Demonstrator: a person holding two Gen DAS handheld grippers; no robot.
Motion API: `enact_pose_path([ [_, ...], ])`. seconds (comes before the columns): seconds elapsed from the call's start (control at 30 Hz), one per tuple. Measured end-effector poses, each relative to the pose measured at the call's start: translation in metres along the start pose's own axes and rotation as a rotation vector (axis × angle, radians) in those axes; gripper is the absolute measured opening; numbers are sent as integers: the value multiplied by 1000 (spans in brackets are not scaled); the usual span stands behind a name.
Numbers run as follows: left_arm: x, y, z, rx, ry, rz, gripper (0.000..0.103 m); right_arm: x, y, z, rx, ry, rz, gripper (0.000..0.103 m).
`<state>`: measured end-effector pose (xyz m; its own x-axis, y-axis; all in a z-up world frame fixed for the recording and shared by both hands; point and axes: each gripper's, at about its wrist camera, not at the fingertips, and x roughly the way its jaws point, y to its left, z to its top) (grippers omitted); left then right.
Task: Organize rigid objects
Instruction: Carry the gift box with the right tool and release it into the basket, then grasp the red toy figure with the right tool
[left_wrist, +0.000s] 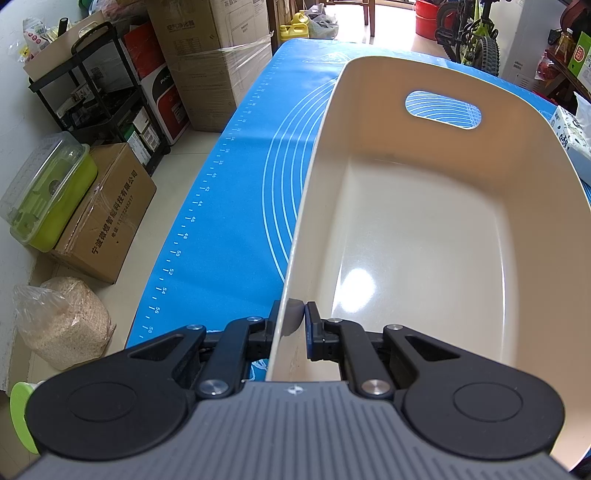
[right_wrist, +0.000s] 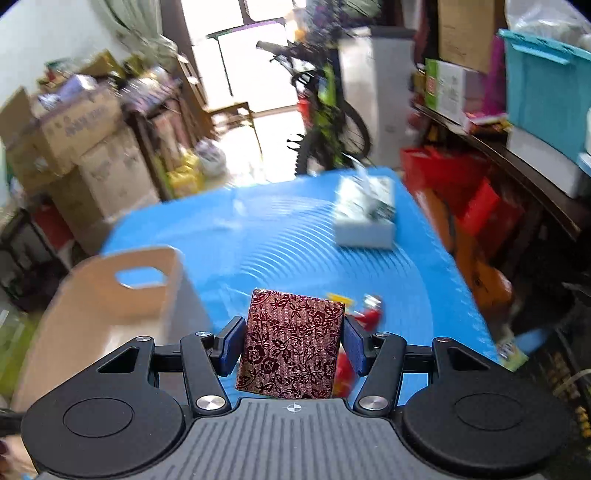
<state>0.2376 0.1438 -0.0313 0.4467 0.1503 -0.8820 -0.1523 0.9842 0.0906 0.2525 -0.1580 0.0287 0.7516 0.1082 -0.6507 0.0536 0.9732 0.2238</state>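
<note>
The maroon box with a floral print (right_wrist: 291, 347) sits clamped between the blue pads of the right gripper (right_wrist: 291, 345), its jaws spread to the box's width and pressing both sides. Only the right wrist view shows it, raised above the blue mat (right_wrist: 295, 236). Ahead and left of that gripper stands the cream bin (right_wrist: 110, 314); just beyond the box lies a small red object (right_wrist: 369, 314), blurred, and farther ahead to the right a tissue box (right_wrist: 365, 218). The left wrist view alone shows the bin's bare inside and the left gripper (left_wrist: 291, 323), nearly closed, pinching the near rim of the bin (left_wrist: 314, 206), one finger outside, one inside.
</note>
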Motion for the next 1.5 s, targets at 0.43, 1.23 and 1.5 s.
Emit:
enact_pose_path([
  [0.43, -1, 0, 2, 4, 2, -3, 13, 30, 121, -20, -210, 73, 205, 60],
  [1.23, 2, 0, 1, 6, 0, -5, 12, 50, 163, -60, -431, 264, 186, 70],
  [1.5, 1, 0, 1, 7, 0, -3, 13, 26, 121, -19, -348, 165, 148, 71],
])
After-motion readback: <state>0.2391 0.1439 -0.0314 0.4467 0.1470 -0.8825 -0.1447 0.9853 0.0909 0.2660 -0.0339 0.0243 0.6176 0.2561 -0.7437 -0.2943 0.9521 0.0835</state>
